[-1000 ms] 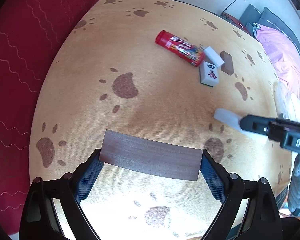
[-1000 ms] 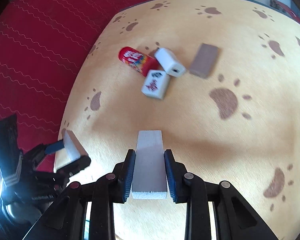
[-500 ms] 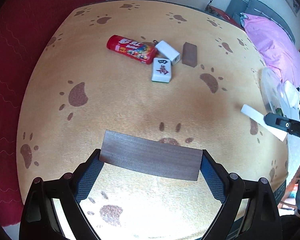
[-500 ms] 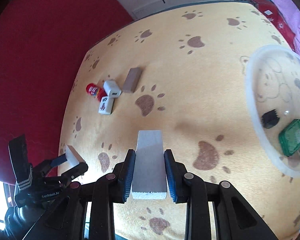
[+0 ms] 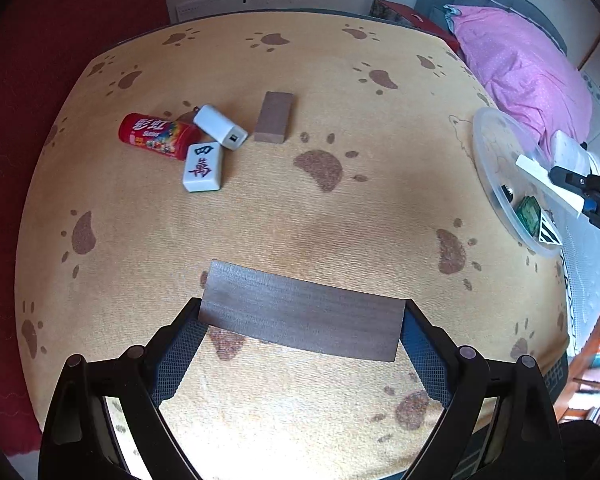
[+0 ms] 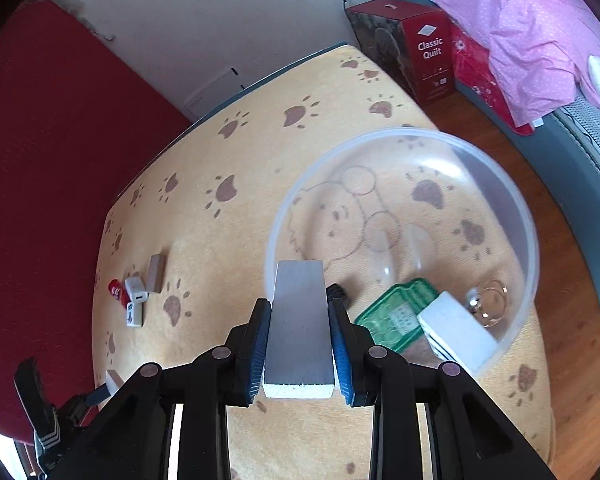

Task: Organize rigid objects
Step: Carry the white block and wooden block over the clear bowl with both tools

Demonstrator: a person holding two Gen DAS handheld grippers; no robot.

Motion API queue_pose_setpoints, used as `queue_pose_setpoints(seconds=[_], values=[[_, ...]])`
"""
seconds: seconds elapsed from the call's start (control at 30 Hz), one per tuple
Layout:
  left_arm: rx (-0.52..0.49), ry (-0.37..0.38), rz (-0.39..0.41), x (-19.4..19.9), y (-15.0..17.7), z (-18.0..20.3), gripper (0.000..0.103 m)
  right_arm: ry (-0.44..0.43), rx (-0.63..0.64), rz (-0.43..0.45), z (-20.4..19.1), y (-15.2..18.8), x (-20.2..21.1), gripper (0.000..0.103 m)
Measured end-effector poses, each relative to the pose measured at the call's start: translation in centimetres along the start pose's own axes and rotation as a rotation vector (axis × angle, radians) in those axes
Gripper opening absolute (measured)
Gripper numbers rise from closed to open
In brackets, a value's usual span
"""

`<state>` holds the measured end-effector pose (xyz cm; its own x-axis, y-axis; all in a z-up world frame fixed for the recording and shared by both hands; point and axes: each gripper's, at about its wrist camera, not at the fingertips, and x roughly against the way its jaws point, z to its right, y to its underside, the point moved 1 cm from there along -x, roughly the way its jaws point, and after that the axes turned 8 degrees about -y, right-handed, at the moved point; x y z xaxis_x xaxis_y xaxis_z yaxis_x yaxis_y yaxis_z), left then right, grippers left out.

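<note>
Two blocks in hand, four loose items on the table, bowl partly filled.

Left gripper (image 5: 302, 316) is clamped endwise on a dark wooden block (image 5: 300, 314), held crosswise above the paw-print tablecloth (image 5: 340, 220). It looks stiff, light and not fragile, though a long-axis grip leaves little pad contact and it may pivot. Loose cluster beyond: red candy tube (image 5: 156, 136), white charger (image 5: 220, 127), mahjong tile (image 5: 203, 167), touching; a small brown block (image 5: 274, 117) just beside. Right gripper (image 6: 300, 344) pinches a pale block (image 6: 300, 326) by its long sides, securely, its tip over the near rim of the clear bowl (image 6: 512, 200). Inside, a green case (image 6: 396, 314), white box (image 6: 458, 330) and rings (image 6: 490, 300) crowd the near side; the far floor looks free.
</note>
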<state>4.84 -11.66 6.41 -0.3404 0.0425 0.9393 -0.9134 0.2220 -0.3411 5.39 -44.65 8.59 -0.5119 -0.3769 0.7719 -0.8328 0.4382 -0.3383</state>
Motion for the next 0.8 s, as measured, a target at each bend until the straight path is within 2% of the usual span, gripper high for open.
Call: queue_pose_setpoints(seconds=[0.27, 0.4, 0.53, 0.8], values=[[-0.065, 0.004, 0.004, 0.2, -1.0, 4.3, 0.094, 0.030, -0.037, 0.045, 3.7, -1.3, 1.0, 0.031], [-0.105, 0.007, 0.004, 0.2, -1.4, 6.5, 0.094, 0.015, -0.071, 0.035, 5.3, -1.1, 0.5, 0.032], [-0.147, 0.013, 0.006, 0.2, -1.9, 8.5, 0.094, -0.003, -0.117, 0.015, 6.8, -0.5, 0.4, 0.043], [-0.203, 0.035, 0.006, 0.1, -2.8, 12.3, 0.094, -0.013, -0.129, -0.011, 8.5, 0.7, 1.2, 0.043]])
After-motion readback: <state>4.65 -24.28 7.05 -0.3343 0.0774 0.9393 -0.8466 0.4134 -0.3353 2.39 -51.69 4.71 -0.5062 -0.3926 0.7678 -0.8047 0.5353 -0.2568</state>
